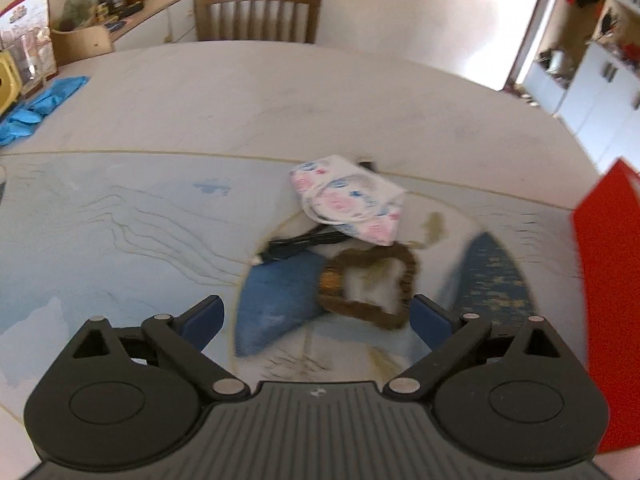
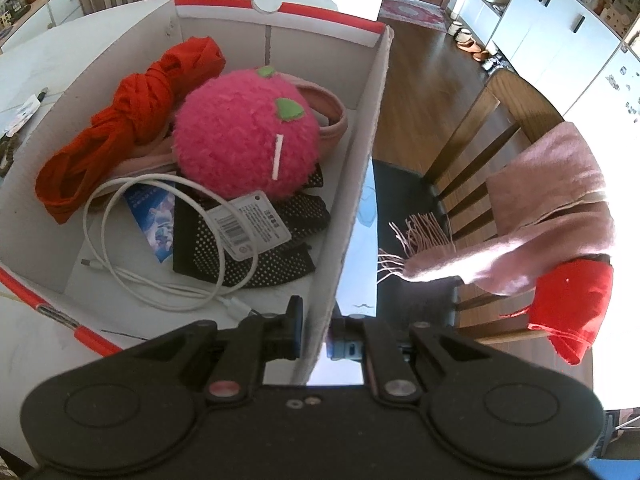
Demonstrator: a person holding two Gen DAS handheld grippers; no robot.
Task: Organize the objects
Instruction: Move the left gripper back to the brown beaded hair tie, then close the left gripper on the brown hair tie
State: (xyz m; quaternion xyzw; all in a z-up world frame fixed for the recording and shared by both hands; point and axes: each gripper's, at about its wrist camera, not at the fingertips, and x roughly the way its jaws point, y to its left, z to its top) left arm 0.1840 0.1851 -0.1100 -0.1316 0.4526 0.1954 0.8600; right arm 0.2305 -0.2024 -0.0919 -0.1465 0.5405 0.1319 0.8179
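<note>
Box half full, more stuff to grab

Brown hair band (image 1: 366,288) lies mid-table w/ a printed pouch (image 1: 347,199) just behind it. Left gripper (image 1: 316,316) hangs over it, jaws wide apart, nothing in them. Right gripper (image 2: 314,338) is clamped on the box (image 2: 352,200) wall. Next: go lower, pinch the band.

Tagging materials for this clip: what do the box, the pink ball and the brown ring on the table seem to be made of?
Box: thin cardboard, matte white inside, red trim; its wall edge looks like raw board.
Pink ball: fuzzy plush with shaggy fibres, green felt-like patches and a paper tag.
Brown ring: probably woven wicker or rattan, given its ribbed, braided look; blur leaves this open.
</note>
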